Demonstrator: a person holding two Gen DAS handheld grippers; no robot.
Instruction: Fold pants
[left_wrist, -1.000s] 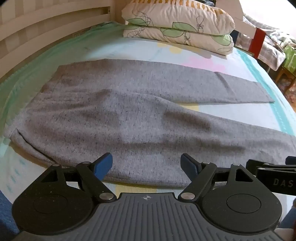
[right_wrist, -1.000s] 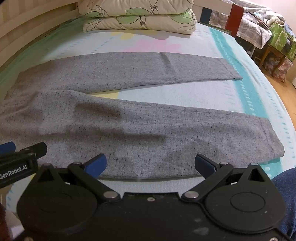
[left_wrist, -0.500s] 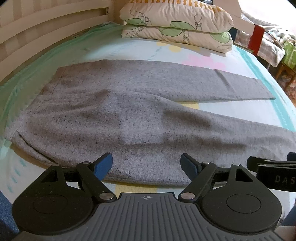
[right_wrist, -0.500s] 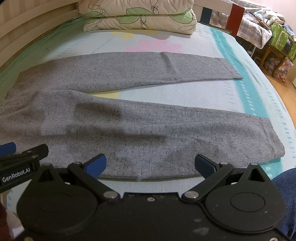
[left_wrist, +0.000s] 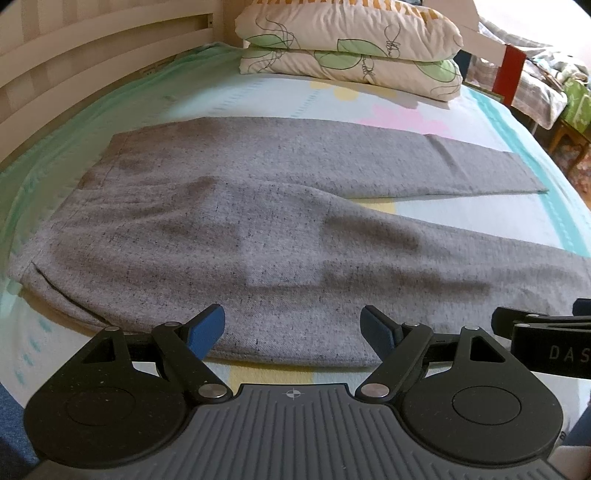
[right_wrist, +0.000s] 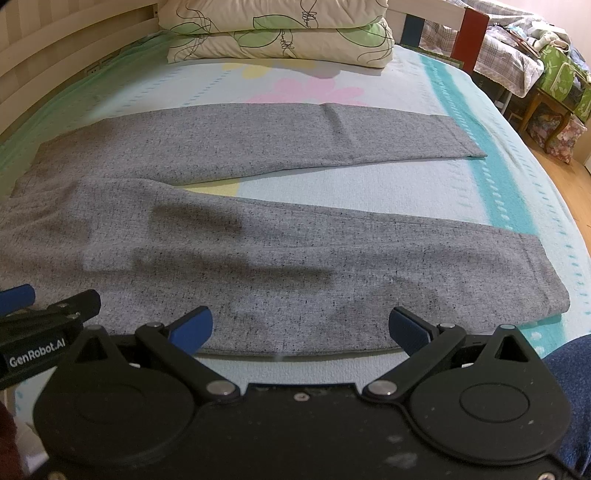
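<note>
A: What's over on the left?
B: The left claw (left_wrist: 291, 328) hangs wide apart, empty, above the near edge of the grey pants (left_wrist: 258, 229), whose waistband lies at the left.
A: And further right?
B: The pants lie flat on the bed (right_wrist: 424, 184), legs spread apart toward the right. The right claw (right_wrist: 301, 328) is spread wide too, gripping nothing. Two pillows (right_wrist: 280, 37) are stacked behind.

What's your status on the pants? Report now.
Left gripper and right gripper open, holding nothing. Grey speckled fabric pants flat on the bed, legs spread, unfolded. Nothing on them; stacked leaf-print pillows lie beyond.
</note>
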